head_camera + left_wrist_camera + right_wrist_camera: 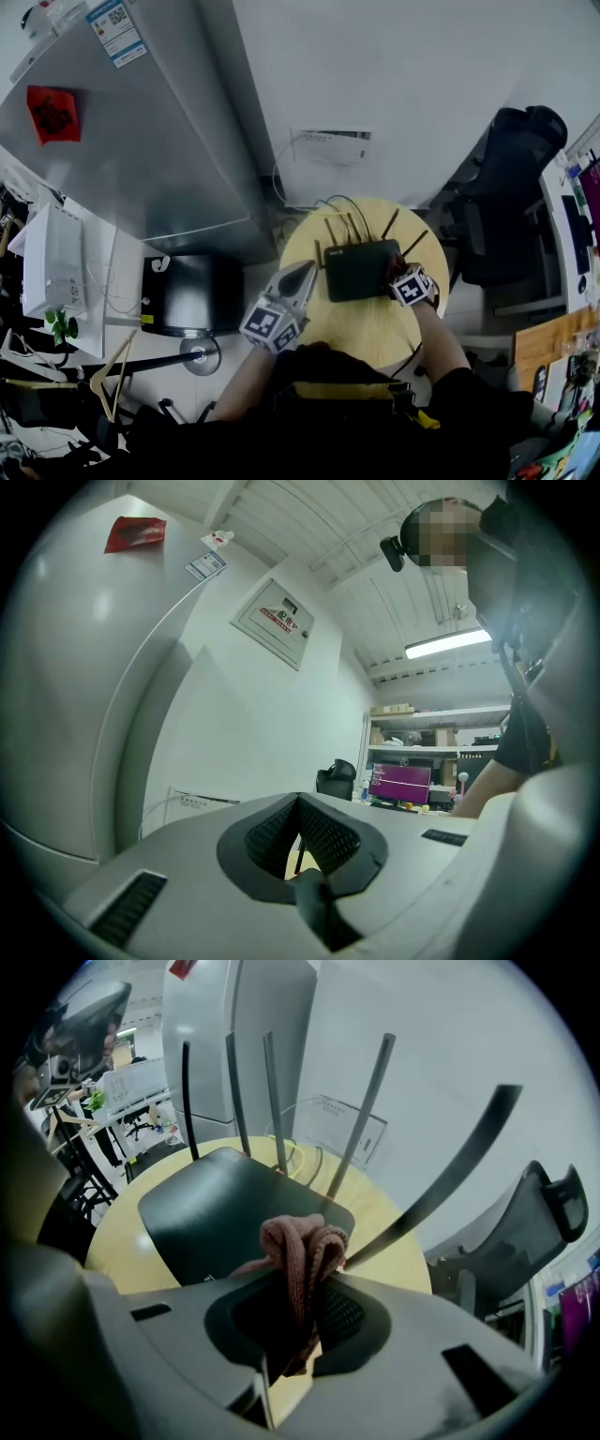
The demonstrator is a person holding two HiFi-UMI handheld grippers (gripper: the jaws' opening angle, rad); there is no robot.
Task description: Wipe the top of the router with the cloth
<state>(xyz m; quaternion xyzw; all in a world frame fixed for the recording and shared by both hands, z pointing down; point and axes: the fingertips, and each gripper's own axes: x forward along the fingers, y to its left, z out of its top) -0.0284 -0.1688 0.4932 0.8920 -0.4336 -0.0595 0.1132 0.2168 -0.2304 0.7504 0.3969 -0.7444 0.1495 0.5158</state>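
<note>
A black router (pixel 361 270) with several upright antennas lies on a round yellow table (pixel 375 323). My right gripper (pixel 398 274) is at the router's right edge, shut on a bunched pink cloth (pixel 300 1246). In the right gripper view the cloth sticks out of that gripper (pixel 305 1283) just above the near corner of the router (pixel 225 1208), with the antennas (pixel 361 1110) rising behind. My left gripper (pixel 305 274) hovers off the router's left side, tilted upward toward the wall. It (pixel 300 803) is shut with nothing in it.
A tall grey cabinet (pixel 122 141) stands at the left, with a black box (pixel 192 292) on the floor beside the table. A dark office chair (pixel 506 197) is at the right. Cables run from a white wall box (pixel 330 147) to the router.
</note>
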